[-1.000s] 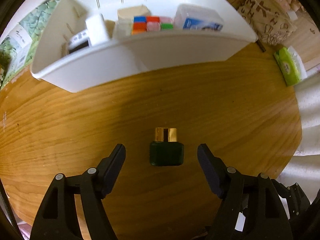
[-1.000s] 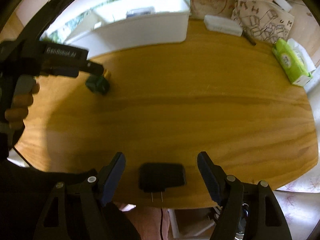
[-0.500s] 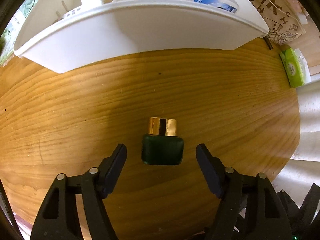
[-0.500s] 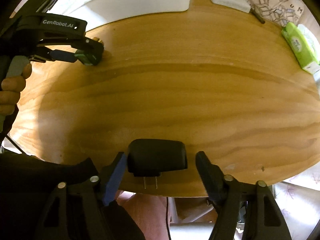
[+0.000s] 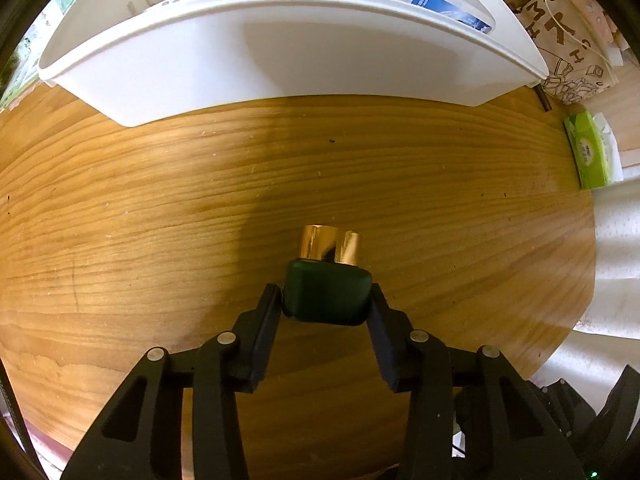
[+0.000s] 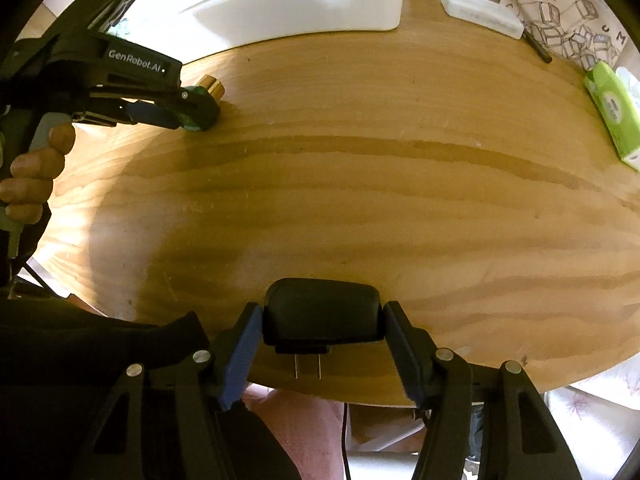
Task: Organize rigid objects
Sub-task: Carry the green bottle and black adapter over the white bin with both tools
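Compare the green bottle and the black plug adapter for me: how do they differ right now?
The green bottle has a gold cap; the black plug adapter shows two metal prongs. The bottle lies mid-table, the adapter at the near edge. Both lie flat, each clamped between tongs.

You are getting warm, dim light; a broad shadow is darkening the tabletop (image 5: 160, 208); fisheye bending is curving the edges; the white bin (image 6: 304, 4) is glaring.
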The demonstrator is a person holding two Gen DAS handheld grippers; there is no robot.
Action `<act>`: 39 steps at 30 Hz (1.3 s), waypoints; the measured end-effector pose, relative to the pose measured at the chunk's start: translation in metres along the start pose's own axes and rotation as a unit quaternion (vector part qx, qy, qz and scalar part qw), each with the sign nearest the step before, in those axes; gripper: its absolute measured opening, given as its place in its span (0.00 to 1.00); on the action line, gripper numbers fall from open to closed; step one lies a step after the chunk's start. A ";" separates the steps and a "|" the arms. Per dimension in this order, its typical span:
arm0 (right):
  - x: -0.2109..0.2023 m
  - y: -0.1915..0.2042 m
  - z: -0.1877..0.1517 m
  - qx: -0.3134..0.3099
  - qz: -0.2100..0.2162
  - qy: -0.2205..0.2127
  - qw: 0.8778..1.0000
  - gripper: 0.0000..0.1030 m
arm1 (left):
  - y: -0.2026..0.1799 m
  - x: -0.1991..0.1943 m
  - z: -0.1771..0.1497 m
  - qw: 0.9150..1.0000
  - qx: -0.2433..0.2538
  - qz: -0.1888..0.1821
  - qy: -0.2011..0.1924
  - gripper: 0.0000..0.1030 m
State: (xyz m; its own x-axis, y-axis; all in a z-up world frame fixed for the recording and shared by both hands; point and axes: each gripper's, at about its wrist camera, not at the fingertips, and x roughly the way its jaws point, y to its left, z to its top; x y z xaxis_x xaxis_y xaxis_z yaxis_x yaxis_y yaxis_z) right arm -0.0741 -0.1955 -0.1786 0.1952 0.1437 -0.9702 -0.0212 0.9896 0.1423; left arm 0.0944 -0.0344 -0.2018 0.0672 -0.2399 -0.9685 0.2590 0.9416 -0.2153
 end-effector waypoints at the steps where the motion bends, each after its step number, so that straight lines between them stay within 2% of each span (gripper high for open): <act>1: 0.000 0.000 0.003 -0.002 0.001 -0.001 1.000 0.60 | 0.000 0.000 -0.001 1.000 -0.001 -0.002 0.000 0.44; 10: -0.012 -0.004 0.029 -0.040 0.006 -0.022 0.999 0.60 | 0.016 -0.017 -0.005 0.999 -0.032 -0.005 -0.015 0.43; 19: -0.035 0.016 0.074 -0.110 0.035 -0.074 0.991 0.60 | 0.030 -0.061 -0.015 0.994 -0.080 0.002 -0.074 0.43; 24: -0.042 0.031 0.100 -0.140 0.062 -0.110 0.982 0.60 | 0.045 -0.094 -0.020 0.983 -0.119 -0.006 -0.137 0.43; 29: -0.056 0.035 0.123 -0.159 0.078 -0.154 0.972 0.60 | 0.058 -0.126 -0.020 0.970 -0.131 -0.005 -0.207 0.43; 34: -0.071 0.040 0.141 -0.167 0.100 -0.217 0.957 0.60 | 0.063 -0.150 -0.008 0.954 -0.141 -0.012 -0.263 0.43; 39: -0.085 0.044 0.156 -0.163 0.115 -0.292 0.935 0.60 | 0.065 -0.169 0.001 0.940 -0.134 0.017 -0.312 0.43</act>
State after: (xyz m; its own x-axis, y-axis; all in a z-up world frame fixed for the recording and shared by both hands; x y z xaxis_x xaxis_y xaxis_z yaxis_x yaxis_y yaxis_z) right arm 0.0609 -0.1655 -0.0590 0.6494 0.4183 -0.6350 -0.4072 0.8966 0.1741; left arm 0.1010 0.0675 -0.0521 0.6457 -0.2223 -0.7306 -0.0004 0.9566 -0.2914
